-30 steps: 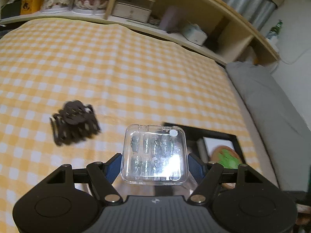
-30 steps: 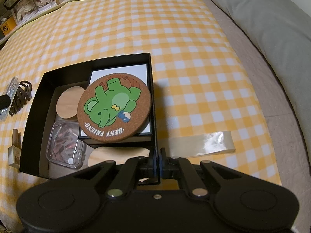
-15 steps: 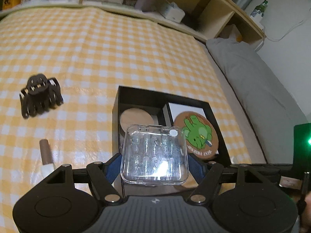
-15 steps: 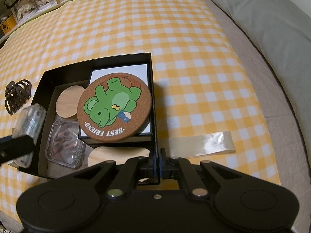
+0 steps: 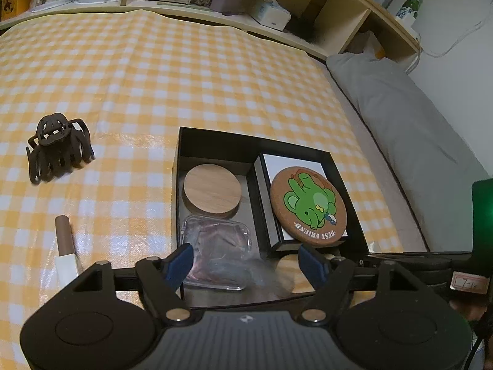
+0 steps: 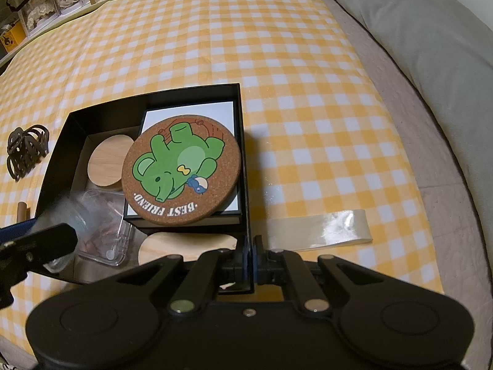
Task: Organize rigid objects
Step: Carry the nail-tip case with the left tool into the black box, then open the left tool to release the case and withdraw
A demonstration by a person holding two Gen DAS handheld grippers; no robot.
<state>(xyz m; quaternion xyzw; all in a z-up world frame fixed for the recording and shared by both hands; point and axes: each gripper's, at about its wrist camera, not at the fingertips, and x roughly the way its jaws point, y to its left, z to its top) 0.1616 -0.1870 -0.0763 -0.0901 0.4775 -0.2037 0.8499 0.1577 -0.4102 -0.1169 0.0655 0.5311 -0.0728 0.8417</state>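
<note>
The left gripper (image 5: 245, 263) has just been opening; its blue pads (image 5: 178, 263) stand apart, touching nothing, with a motion-blurred clear plastic case (image 5: 215, 256) lying below and between them in the black box (image 5: 185, 141), seemingly on or over a case of reddish pieces. The right gripper (image 6: 249, 256) is clamped shut on the box's near wall (image 6: 246, 215). Inside, a cork coaster (image 6: 181, 169) printed with a green bear and "BEST FRIEND" rests on a white-topped inner box (image 6: 222, 108); two plain wooden discs (image 5: 212, 189) lie beside it. Outside, on the yellow checked cloth (image 5: 154, 77), sit a dark claw hair clip (image 5: 57, 148), a brown-and-white stick (image 5: 64, 252) and a clear tape strip (image 6: 323, 231).
</note>
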